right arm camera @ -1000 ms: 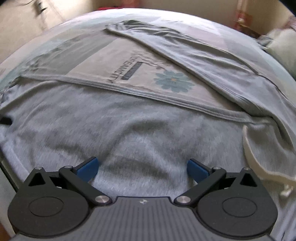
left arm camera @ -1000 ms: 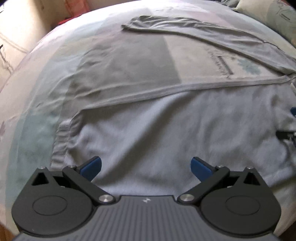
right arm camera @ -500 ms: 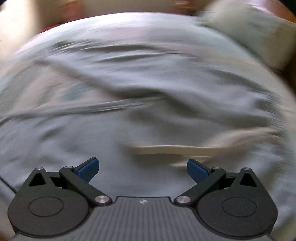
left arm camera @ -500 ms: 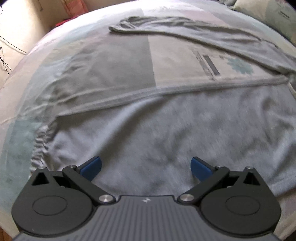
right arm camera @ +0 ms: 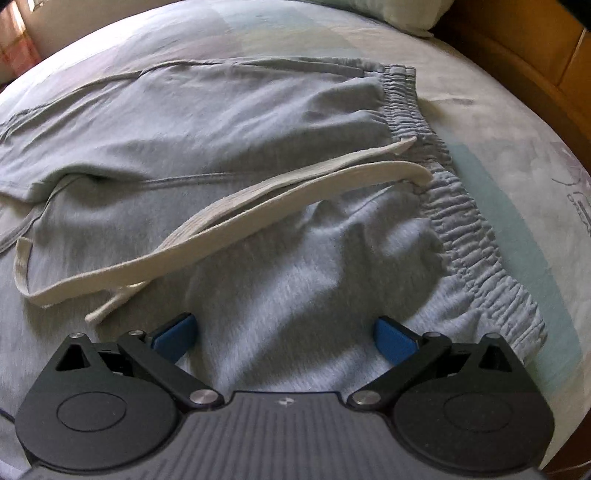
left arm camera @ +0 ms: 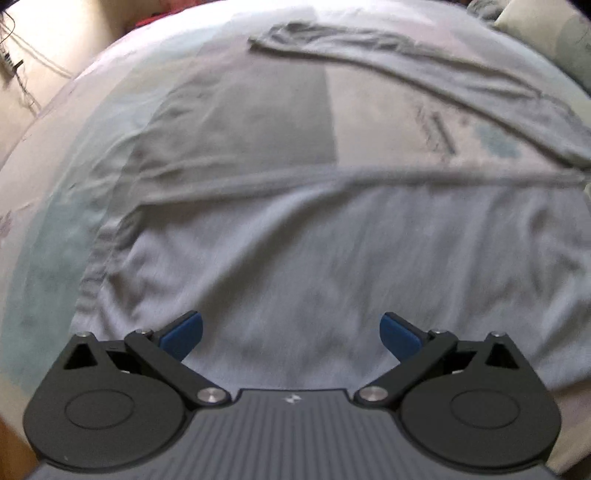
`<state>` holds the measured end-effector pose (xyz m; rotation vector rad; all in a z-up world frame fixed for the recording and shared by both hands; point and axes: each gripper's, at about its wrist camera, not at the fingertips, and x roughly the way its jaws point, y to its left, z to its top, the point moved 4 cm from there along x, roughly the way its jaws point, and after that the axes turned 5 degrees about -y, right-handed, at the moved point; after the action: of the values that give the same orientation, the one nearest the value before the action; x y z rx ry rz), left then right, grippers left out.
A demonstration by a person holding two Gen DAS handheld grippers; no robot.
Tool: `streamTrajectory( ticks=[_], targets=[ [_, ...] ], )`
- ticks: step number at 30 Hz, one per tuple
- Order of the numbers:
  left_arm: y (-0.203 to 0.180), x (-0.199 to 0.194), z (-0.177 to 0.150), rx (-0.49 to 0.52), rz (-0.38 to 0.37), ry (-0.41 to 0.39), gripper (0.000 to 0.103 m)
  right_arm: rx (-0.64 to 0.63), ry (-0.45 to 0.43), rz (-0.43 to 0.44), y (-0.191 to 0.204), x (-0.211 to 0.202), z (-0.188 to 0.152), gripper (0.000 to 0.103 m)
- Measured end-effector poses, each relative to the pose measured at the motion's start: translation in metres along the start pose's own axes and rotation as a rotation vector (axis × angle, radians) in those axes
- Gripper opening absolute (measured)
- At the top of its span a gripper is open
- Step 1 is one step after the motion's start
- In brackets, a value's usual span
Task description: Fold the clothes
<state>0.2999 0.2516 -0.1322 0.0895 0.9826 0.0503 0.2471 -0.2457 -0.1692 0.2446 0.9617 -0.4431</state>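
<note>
Trousers (right arm camera: pixel 258 122) lie flat across the bed (right arm camera: pixel 498 122), grey, one leg (left arm camera: pixel 424 62) angled away so both seams show. Your right gripper (right arm camera: pixel 282 338) hangs over the waist end, jaws spread, nothing between them; the elastic waistband (right arm camera: pixel 461 221) runs just beside it to its right. The cream drawstring (right arm camera: pixel 229 229) trails loose over the fabric, so it may drag when you fold. Your left gripper (left arm camera: pixel 291 334) hovers over the near leg, jaws likewise spread and empty. Judgement: each hand is stationed at one end to pick up an edge; no fold is made yet. A pillow (right arm camera: pixel 388 11) sits at the far edge.
</note>
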Motion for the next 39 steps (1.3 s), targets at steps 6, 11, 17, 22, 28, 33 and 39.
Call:
streamTrajectory(
  ticks=[6,11,17,22,28,33,39],
  targets=[
    [0.010,0.021,0.007,-0.072,0.013,-0.025,0.101,-0.001,-0.004,-0.011,0.001,-0.002,0.002,0.103],
    [0.047,0.017,0.000,-0.211,0.026,-0.004,0.101,-0.008,-0.020,-0.015,0.002,-0.003,0.001,0.103],
    [0.052,0.021,0.030,-0.221,-0.057,-0.087,0.101,-0.009,-0.054,-0.029,0.003,-0.003,-0.002,0.103],
    [0.086,0.047,0.036,-0.313,-0.022,-0.091,0.101,-0.007,-0.053,-0.033,0.003,-0.003,-0.001,0.103],
    [0.115,0.060,0.047,-0.365,-0.004,-0.111,0.101,-0.008,-0.046,-0.036,0.003,-0.002,0.000,0.103],
    [0.091,0.040,0.042,-0.354,-0.107,-0.119,0.101,-0.005,-0.049,-0.047,0.005,-0.003,-0.002,0.103],
    [0.073,0.033,0.019,-0.297,-0.146,-0.072,0.101,0.011,-0.043,-0.075,0.007,-0.003,-0.002,0.103]
  ],
)
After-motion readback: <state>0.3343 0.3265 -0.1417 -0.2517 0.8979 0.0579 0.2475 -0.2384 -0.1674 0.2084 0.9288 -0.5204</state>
